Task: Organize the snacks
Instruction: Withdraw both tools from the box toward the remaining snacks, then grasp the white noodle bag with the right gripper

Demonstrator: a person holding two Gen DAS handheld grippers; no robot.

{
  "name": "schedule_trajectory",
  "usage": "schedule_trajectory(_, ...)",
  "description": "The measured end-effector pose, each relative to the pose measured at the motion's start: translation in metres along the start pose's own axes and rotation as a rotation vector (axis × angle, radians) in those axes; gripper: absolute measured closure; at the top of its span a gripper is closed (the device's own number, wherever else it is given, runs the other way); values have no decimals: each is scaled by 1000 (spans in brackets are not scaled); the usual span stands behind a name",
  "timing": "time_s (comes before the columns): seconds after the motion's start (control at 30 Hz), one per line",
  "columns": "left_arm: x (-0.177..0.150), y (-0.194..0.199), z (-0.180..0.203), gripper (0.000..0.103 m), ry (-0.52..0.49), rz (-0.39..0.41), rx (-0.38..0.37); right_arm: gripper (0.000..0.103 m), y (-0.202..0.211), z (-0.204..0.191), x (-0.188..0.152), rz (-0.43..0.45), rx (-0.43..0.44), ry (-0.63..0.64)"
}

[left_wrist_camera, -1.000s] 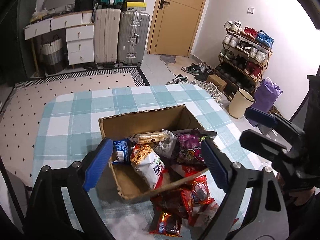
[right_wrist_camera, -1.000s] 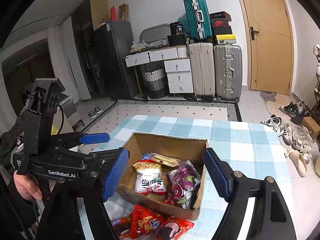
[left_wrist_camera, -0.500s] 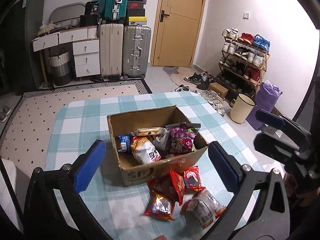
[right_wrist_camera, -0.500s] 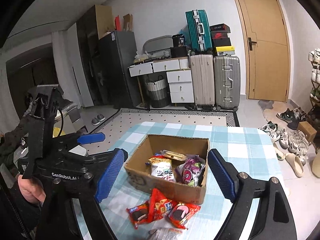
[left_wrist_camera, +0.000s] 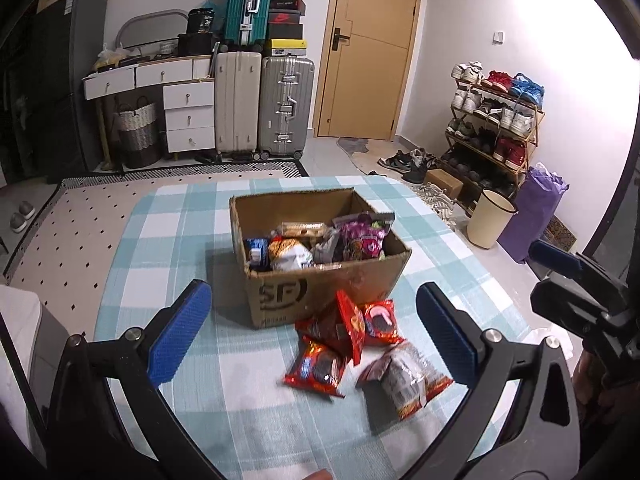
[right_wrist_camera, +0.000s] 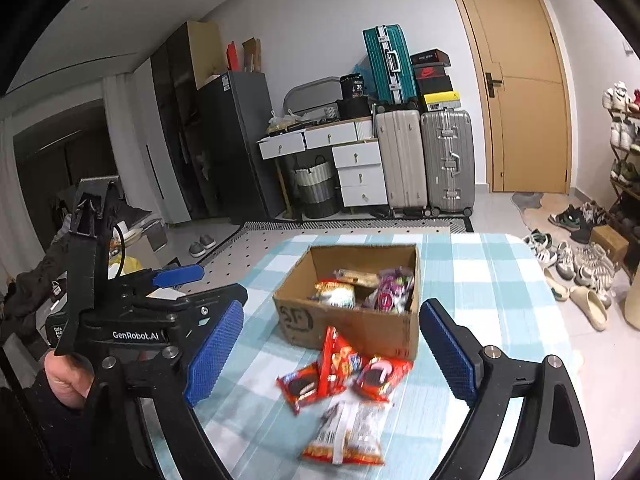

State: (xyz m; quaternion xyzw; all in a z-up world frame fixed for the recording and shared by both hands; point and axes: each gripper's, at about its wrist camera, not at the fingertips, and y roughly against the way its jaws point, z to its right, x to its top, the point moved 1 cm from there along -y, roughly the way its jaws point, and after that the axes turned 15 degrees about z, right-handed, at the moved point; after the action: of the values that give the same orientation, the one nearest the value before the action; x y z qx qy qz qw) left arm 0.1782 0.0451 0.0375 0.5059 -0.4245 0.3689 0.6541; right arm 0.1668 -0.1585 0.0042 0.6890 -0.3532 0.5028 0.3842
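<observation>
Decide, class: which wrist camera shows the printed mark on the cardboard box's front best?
The left wrist view: the cardboard box faces it, so the printed mark reads nearly whole. In the right wrist view the box sits angled, its mark skewed and blurred.

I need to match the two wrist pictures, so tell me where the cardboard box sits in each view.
Left wrist: the cardboard box is at centre, above the gap between the blue pads, its printed side facing the camera.
Right wrist: the box is at centre, slightly above the pads, seen corner-on.
Shared landmark: the red snack packets lie on the checked cloth just in front of the box.
</observation>
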Motion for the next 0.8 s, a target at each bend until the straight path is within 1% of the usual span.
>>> schedule_trajectory(0.07,-11,7,-1,1,3,1,9,12,1,2,-6,-9,-3,-10)
schedule_trajectory(0.2,-27,9,-3,1,15,-9,21,12,7,5,-28,-40,-14,-41)
schedule_trajectory(0.4,-53,4,-11,1,48,-44,31,12,7,9,-55,-77,-35,-61)
schedule_trajectory(0.6,-75,-8,-21,1,86,-74,41,12,-9,13,-77,-132,-40,-88)
schedule_trajectory(0.8,-94,-22,-28,1,99,-104,38,12,-26,18,-96,-183,-49,-96)
